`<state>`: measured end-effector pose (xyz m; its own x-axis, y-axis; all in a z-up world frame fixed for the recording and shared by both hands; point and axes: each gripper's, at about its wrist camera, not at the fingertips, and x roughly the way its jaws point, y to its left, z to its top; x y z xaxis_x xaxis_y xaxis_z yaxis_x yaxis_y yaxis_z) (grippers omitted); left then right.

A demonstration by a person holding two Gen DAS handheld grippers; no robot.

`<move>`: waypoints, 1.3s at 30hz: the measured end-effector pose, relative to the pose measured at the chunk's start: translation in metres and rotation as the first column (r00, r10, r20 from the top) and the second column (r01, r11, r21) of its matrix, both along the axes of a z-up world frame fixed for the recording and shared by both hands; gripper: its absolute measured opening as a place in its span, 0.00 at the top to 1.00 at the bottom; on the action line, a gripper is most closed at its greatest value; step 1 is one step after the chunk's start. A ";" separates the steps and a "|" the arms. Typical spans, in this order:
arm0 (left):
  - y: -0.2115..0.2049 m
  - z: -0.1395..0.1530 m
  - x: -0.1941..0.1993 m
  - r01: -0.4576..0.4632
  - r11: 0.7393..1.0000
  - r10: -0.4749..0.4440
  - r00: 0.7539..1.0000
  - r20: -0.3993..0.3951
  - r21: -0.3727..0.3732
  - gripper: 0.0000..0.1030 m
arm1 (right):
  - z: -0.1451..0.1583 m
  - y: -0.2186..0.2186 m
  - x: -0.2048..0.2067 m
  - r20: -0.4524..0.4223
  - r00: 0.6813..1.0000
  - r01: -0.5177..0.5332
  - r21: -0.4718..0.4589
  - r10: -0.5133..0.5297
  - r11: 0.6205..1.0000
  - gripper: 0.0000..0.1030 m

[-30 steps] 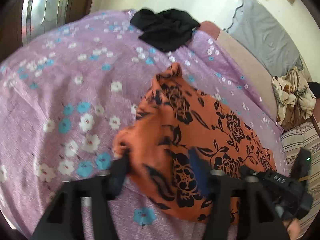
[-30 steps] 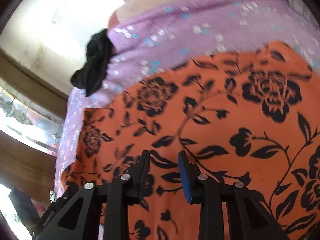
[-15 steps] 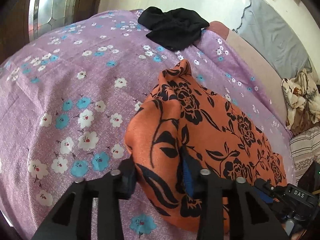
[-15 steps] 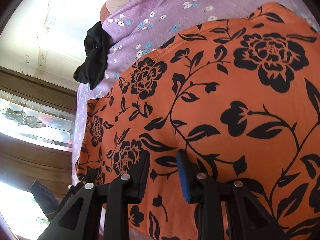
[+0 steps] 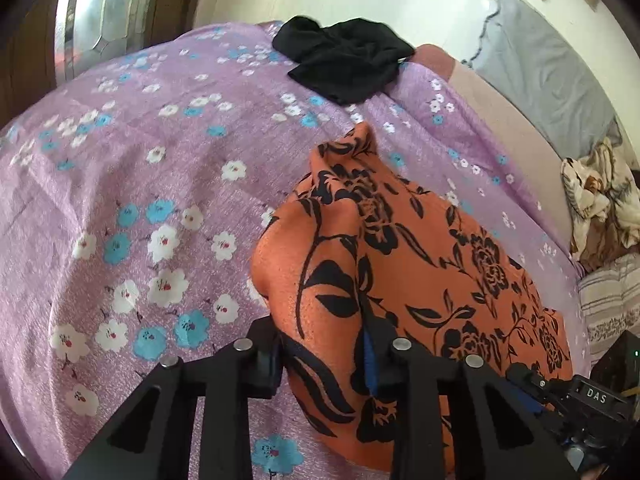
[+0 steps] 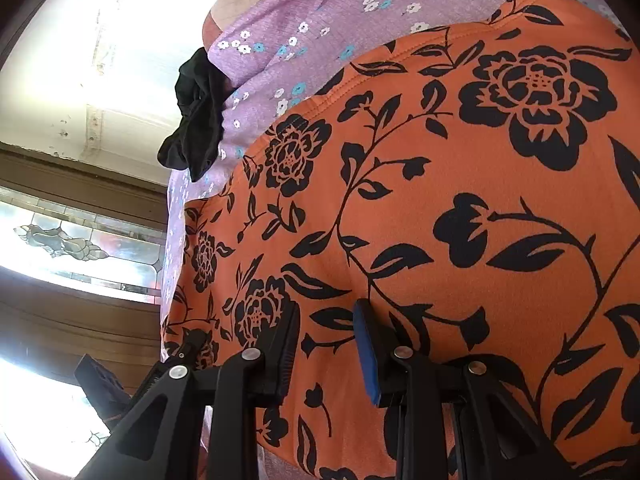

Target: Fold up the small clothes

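An orange garment with black flowers (image 5: 420,264) lies on the purple flowered bedsheet (image 5: 140,168). My left gripper (image 5: 322,356) has a thick fold of the garment's near edge bunched between its fingers and holds it. In the right wrist view the garment (image 6: 460,208) fills most of the frame. My right gripper (image 6: 328,344) sits low over the cloth with cloth between its fingers, which stand a little apart. The right gripper's body also shows in the left wrist view at the lower right (image 5: 576,396).
A black garment (image 5: 348,60) lies bunched at the far end of the bed, also in the right wrist view (image 6: 196,120). A grey cloth (image 5: 548,80) hangs on the wall. A patterned cloth (image 5: 600,200) and striped bedding (image 5: 612,300) lie at the right. A window (image 5: 100,12) is at the far left.
My left gripper has narrowed around the garment's fold and drawn it up into a bunch. The right gripper has come closer to the cloth.
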<state>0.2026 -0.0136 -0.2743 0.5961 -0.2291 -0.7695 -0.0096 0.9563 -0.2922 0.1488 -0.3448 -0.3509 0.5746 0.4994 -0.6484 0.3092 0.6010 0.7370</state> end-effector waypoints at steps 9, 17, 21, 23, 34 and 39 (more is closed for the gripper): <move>-0.001 0.029 -0.010 0.074 0.995 -0.068 0.993 0.092 -0.061 0.72 | -0.001 -0.001 0.000 -0.005 1.000 -0.005 0.019 0.005 1.000 0.69; -0.025 0.049 -0.031 0.197 0.980 -0.192 0.964 0.186 -0.012 0.74 | 0.012 -0.011 0.014 0.012 1.000 -0.018 0.097 0.017 0.995 0.40; -0.053 0.056 -0.050 0.297 0.950 -0.311 0.917 0.252 0.092 0.75 | 0.035 -0.014 0.018 0.115 0.993 -0.022 0.096 0.010 0.995 0.36; -0.072 0.054 -0.061 0.341 0.924 -0.377 0.886 0.269 0.173 0.75 | 0.046 -0.017 0.022 0.161 0.987 -0.038 0.080 0.025 0.996 0.34; -0.131 0.030 -0.104 0.502 0.776 -0.607 0.760 0.234 0.382 0.77 | 0.031 -0.030 0.065 0.141 0.989 -0.070 0.213 0.041 0.974 0.21; -0.133 0.028 -0.114 0.536 0.746 -0.644 0.731 0.225 0.396 0.78 | 0.016 -0.018 0.091 0.049 0.995 -0.090 0.181 0.082 0.979 0.21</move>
<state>0.0889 -0.1465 -0.2466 0.6384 -0.4249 -0.6418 0.6288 0.7688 0.1165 0.2400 -0.3626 -0.3347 0.5486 0.6563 -0.5181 0.2291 0.4779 0.8480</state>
